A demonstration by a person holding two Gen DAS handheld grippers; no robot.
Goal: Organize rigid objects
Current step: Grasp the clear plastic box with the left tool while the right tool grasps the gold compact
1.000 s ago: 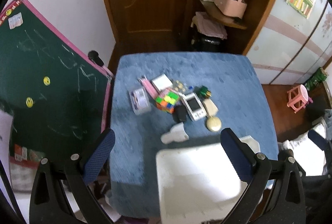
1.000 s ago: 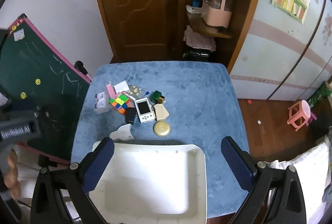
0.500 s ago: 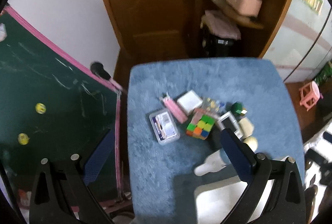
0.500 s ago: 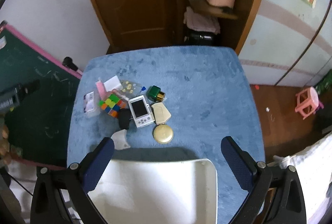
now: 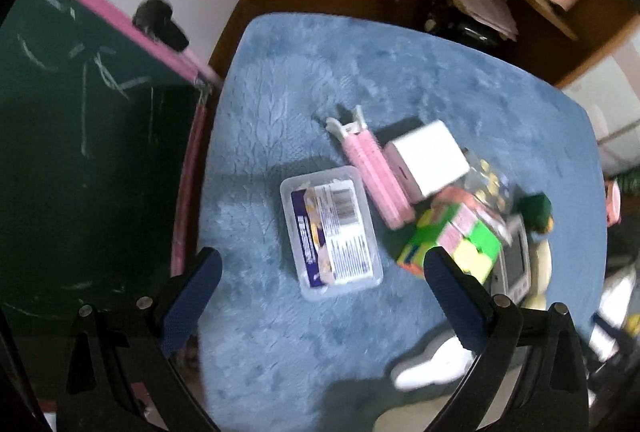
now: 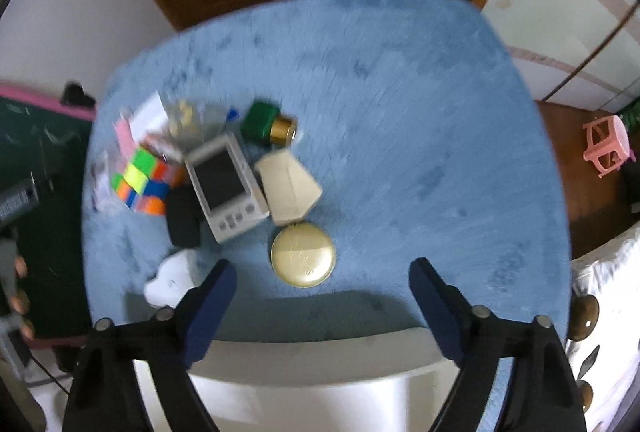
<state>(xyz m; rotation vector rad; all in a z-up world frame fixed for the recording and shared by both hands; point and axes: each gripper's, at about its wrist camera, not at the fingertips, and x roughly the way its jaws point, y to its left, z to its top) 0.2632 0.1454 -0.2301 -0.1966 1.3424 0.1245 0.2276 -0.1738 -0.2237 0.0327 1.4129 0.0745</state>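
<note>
the clear plastic box [image 5: 331, 232] carries a printed label with a barcode and a purple band, but blur leaves its writing unreadable. no other text can be read; the chalkboard [image 5: 80, 135] shows only loose chalk strokes.

on the blue-covered bench [image 6: 400, 119] lie one clear box, one pink case [image 5: 378, 177], one white cube box [image 5: 430, 157], one puzzle cube [image 6: 140, 179] with bright coloured squares, one white handheld device [image 6: 226, 187] with a dark screen, one black block [image 6: 183, 218], one beige box [image 6: 289, 187], one round gold tin [image 6: 303, 255], one green bottle [image 6: 266, 121] with a gold cap, one small bag of yellow bits [image 6: 188, 115] and one white curved piece [image 6: 172, 278]. one white tray [image 6: 320, 384] sits at the near edge.

the left tongs [image 5: 320, 280] stand wide apart, gripping nothing; the clear box lies between the two tips and just beyond them, the puzzle cube partly behind the right-hand one. the right tongs [image 6: 322, 288] are apart too, their jaws having just been closing with nothing pressed between them; the gold tin lies between the tips, just beyond them, and the tray below.
</note>
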